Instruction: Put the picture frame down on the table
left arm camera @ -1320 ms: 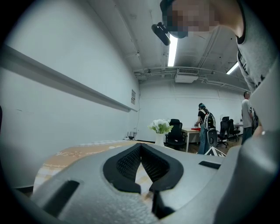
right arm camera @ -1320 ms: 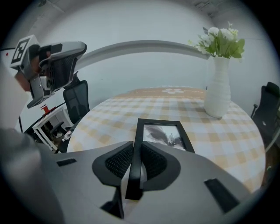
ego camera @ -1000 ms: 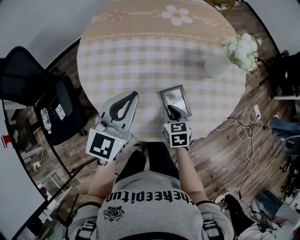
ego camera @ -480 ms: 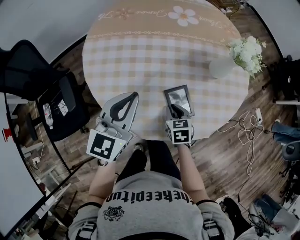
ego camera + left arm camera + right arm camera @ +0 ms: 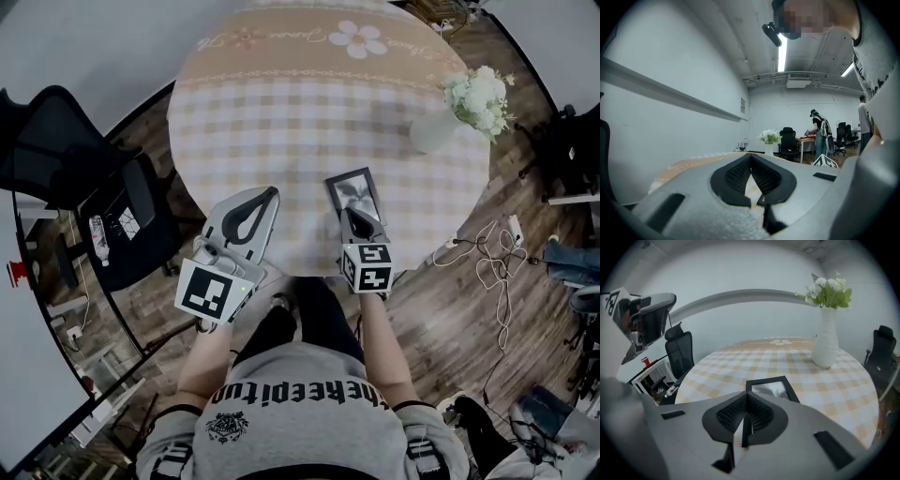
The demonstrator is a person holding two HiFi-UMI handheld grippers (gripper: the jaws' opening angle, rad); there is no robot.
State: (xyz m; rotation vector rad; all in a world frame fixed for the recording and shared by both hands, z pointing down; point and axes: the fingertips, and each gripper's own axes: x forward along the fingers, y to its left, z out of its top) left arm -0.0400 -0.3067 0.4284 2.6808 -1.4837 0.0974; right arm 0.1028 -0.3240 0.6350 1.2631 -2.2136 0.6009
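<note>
A black picture frame (image 5: 354,192) lies low and nearly flat on the checked round table (image 5: 281,103), close to its near edge. My right gripper (image 5: 349,217) is at the frame's near edge with its jaws closed together. In the right gripper view the frame (image 5: 771,386) starts right at the jaw tips (image 5: 746,394), and a thin dark strip sits between the jaws. My left gripper (image 5: 269,194) hovers over the table's near edge to the left of the frame. It is shut and holds nothing, and its tips (image 5: 751,158) meet.
A white vase with flowers (image 5: 434,131) stands at the table's right side, beyond the frame (image 5: 826,345). A black office chair (image 5: 56,141) stands left of the table. Cables (image 5: 487,253) lie on the wooden floor at right. A person (image 5: 819,136) stands far off by desks.
The right gripper's marker cube has drawn slightly back toward the person, and the frame stays at its tips. The left gripper has hardly moved.
</note>
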